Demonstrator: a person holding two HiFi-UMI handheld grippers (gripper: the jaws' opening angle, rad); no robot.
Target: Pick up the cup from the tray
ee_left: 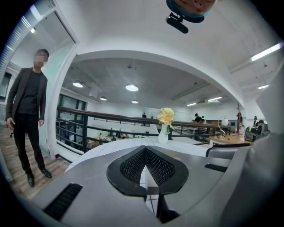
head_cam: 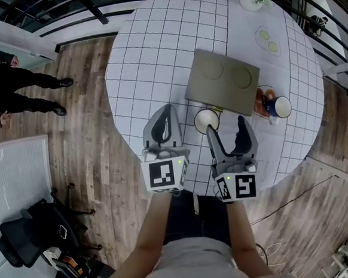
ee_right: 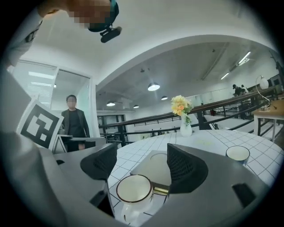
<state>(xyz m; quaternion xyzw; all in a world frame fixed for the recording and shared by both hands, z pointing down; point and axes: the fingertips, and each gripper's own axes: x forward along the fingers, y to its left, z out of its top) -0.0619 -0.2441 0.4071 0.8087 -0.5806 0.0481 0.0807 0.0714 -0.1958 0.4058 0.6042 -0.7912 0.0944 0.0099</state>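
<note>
Right gripper view: the right gripper (ee_right: 142, 153) is being held wide open, the white cup (ee_right: 134, 188) standing low between its jaws, on the table (ee_right: 208, 142) beside the tray (ee_right: 153, 168); the left gripper (ee_left: 145, 153) is being held closed, empty.

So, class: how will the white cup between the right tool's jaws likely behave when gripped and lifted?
The white cup looks glazed, so it is probably rigid but slippery and chippable. It appears empty, so likely light. Its round wall may twist between the open jaws of the right tool.
</note>
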